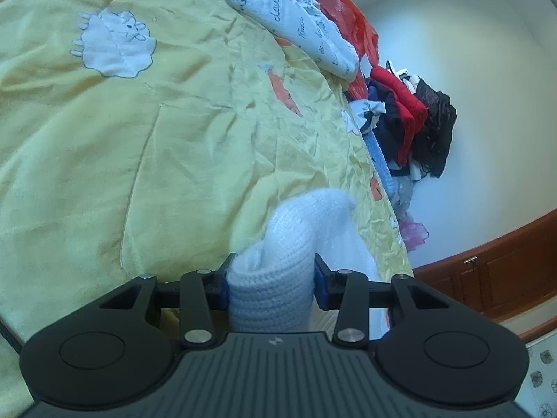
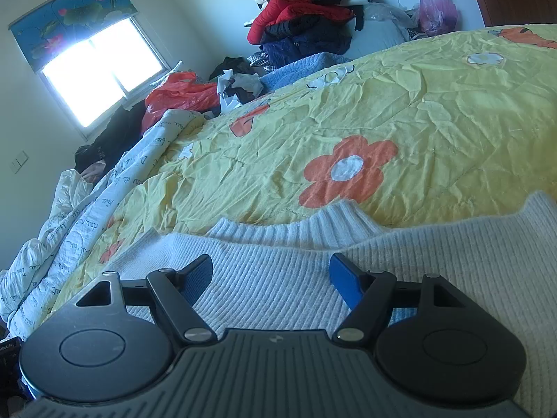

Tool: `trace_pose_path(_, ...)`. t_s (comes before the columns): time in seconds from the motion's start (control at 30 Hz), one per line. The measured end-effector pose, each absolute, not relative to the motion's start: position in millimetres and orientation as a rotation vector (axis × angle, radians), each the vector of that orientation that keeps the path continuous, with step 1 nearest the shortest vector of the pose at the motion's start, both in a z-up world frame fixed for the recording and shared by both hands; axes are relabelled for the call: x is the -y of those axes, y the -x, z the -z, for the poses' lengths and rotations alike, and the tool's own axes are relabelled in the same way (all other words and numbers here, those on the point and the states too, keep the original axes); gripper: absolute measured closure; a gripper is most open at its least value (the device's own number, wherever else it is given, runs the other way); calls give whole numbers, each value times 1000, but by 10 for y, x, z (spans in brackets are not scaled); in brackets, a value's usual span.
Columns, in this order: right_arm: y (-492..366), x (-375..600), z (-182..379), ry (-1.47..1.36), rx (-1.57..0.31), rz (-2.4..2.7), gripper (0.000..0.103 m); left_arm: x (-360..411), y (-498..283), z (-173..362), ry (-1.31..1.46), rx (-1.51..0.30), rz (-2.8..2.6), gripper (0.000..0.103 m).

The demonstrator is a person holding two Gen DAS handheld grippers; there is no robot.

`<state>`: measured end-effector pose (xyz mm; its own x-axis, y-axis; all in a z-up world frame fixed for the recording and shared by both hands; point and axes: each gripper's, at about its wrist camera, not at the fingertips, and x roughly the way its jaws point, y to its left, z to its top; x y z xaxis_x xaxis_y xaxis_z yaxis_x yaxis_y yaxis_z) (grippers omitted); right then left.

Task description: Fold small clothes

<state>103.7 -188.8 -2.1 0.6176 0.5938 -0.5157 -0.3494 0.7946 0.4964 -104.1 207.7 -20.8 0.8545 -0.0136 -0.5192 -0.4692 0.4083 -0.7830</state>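
A white ribbed knit sweater [image 2: 278,271] lies flat on the yellow flowered quilt [image 2: 417,111], its collar [image 2: 313,226] toward the far side. My right gripper [image 2: 271,271] hovers over the sweater's chest just below the collar, jaws open, blue pads [image 2: 344,278] apart with nothing pinched. In the left wrist view a bunched fold of the same white knit [image 1: 275,278] rises between the pads, and my left gripper [image 1: 271,275] is shut on it, the fabric lifted off the quilt [image 1: 139,139].
A white quilt with script print [image 2: 87,216] is heaped along the left. Piled red, dark and blue clothes [image 2: 299,24] and an orange bag [image 2: 181,94] sit at the bed's far edge by the wall. A window [image 2: 97,73] glares at left; wooden cabinets [image 1: 487,278].
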Motion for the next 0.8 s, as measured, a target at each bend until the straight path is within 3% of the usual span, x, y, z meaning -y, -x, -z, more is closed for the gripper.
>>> trace_pose_path(0.03,-1037,1888,21,-368,-720,-557,27,-2079,1018,185,1093,-516,-300,69)
trace_pose_path(0.13,-1036,1888,20,-368,-720,-558,27,-2051,987,130,1025,-549,-314,76)
trace_pose_path(0.4,-1033,1894,17,-372,-720,-559,27,-1418,862,-381,468,-533,-356,77)
trace_pose_path(0.6,-1030,1877,-14,-359,-732,-555,28,-430,932,-380,-251,-436,-284,77)
trace_pose_path(0.8,-961,1632,-425,-522,-891,-674,26,-200,1014,-251,-408,-390,-241,77)
